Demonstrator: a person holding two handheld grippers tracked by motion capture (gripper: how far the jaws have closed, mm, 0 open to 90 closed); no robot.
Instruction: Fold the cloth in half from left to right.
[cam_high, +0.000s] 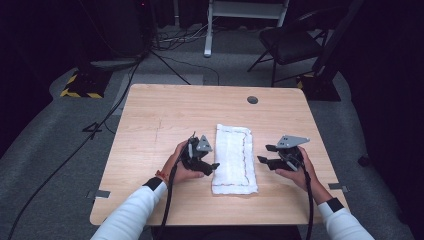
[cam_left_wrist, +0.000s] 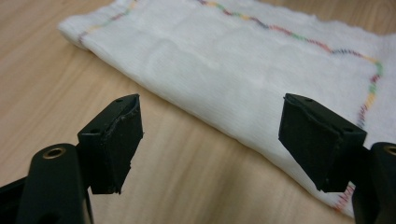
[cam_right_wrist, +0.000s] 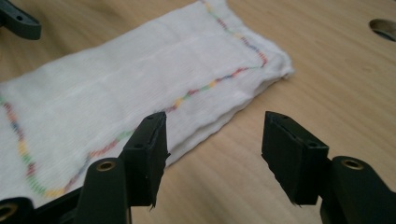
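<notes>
A folded white cloth (cam_high: 234, 159) with a multicoloured stitched border lies flat on the wooden table (cam_high: 150, 120) — a long strip, running away from the person, right between the two hands. The left gripper (cam_high: 214, 167) hovers just beside the cloth's left edge, jaws spread apart with nothing between them. The right gripper (cam_high: 265, 154) sits off the right edge — also spread, holding nothing, pads clear of the fabric.

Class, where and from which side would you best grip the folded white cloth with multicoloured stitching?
Grip the folded white cloth at a long edge, coming in low from the side: it lies flat on the wooden table, and its layered long edges face each open gripper.
</notes>
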